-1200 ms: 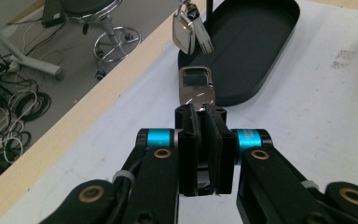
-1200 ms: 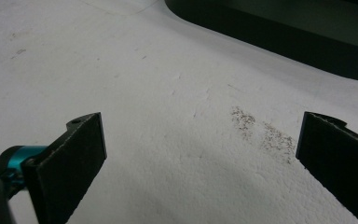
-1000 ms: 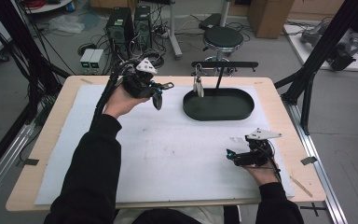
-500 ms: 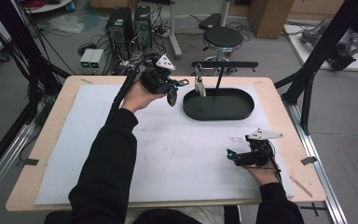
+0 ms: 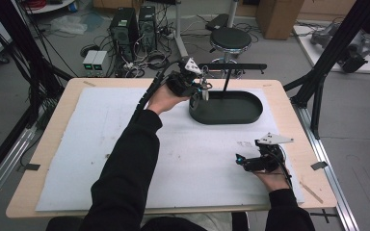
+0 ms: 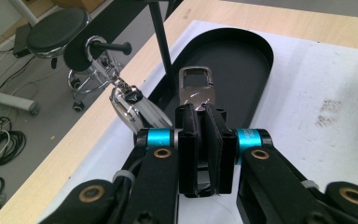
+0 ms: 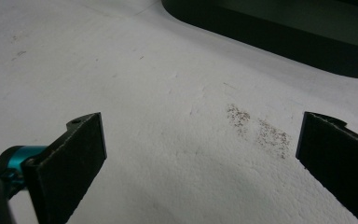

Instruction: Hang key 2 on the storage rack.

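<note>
My left gripper (image 6: 200, 119) pinches a metal clasp (image 6: 196, 89) over the far black tray (image 5: 250, 115), beside hanging keys (image 6: 126, 105). My right gripper (image 7: 200, 144) rests spread wide, near right.

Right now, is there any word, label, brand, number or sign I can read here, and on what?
None can be read.
Key fob hanging on the rack's peg: a small emblem, too blurred to read.
Metal clip in the left gripper: no lettering visible.

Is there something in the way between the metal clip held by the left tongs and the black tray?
Nothing visible blocks it. The left tongs hold the metal clip at the near end of the black tray, which is open. Beside it stand the stand's post and hanging keys.
</note>
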`<control>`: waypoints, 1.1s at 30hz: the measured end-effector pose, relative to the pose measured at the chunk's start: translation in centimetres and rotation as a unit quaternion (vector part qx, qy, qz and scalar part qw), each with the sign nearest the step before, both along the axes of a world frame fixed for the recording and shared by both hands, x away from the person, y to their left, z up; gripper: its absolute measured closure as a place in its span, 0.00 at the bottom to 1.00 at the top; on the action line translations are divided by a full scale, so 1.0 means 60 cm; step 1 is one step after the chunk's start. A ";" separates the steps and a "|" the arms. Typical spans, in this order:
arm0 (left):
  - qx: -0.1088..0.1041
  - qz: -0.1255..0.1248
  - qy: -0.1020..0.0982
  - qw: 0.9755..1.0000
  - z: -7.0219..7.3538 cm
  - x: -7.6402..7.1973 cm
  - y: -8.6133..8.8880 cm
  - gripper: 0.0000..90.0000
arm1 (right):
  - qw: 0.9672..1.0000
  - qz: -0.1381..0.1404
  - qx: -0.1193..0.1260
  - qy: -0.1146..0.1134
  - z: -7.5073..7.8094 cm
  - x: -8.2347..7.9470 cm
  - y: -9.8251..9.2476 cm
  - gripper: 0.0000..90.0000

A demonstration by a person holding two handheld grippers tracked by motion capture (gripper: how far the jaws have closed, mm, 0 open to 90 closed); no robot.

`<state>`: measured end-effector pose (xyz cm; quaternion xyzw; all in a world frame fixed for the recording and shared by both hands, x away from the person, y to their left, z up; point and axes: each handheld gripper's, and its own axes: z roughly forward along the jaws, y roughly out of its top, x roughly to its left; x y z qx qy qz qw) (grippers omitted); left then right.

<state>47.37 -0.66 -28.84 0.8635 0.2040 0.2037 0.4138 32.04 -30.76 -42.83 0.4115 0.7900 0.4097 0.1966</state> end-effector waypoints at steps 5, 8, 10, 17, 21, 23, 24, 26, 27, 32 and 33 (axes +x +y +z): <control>-0.004 0.001 -0.011 1.000 0.000 0.009 -0.029 0.93 | 1.000 -0.005 0.003 -0.001 0.001 0.001 -0.005 0.01; -0.013 0.003 -0.015 1.000 0.002 0.012 -0.037 0.93 | 1.000 -0.007 0.004 -0.003 0.001 0.002 -0.007 0.01; -0.014 0.008 -0.021 1.000 0.004 0.014 -0.045 0.93 | 1.000 -0.007 0.004 -0.003 0.001 0.003 -0.007 0.01; -0.026 0.025 -0.040 0.999 0.018 0.029 -0.068 0.93 | 1.000 -0.008 0.002 -0.006 0.002 0.000 -0.008 0.01; -0.023 0.037 -0.040 0.998 0.020 0.037 -0.078 0.93 | 1.000 -0.007 0.000 -0.003 0.001 0.000 -0.007 0.01; -0.020 0.041 -0.046 0.998 0.020 0.042 -0.086 0.93 | 1.000 -0.006 -0.002 -0.003 0.001 0.000 -0.006 0.01; -0.020 0.043 -0.050 0.998 0.020 0.044 -0.090 0.93 | 1.000 -0.006 -0.002 -0.002 0.001 0.000 -0.006 0.01; -0.029 0.044 -0.053 0.997 0.021 0.049 -0.096 0.93 | 1.000 -0.005 -0.002 -0.002 0.000 0.000 -0.007 0.01; -0.030 0.044 -0.054 0.997 0.020 0.052 -0.103 0.93 | 1.000 -0.006 -0.002 -0.001 0.000 0.000 -0.007 0.01; -0.012 0.051 -0.062 0.997 0.008 0.055 -0.118 0.93 | 1.000 -0.005 -0.001 -0.003 0.000 0.002 -0.008 0.01; 0.003 0.057 -0.065 0.996 0.000 0.055 -0.123 0.93 | 1.000 -0.006 -0.001 -0.003 0.000 0.001 -0.009 0.01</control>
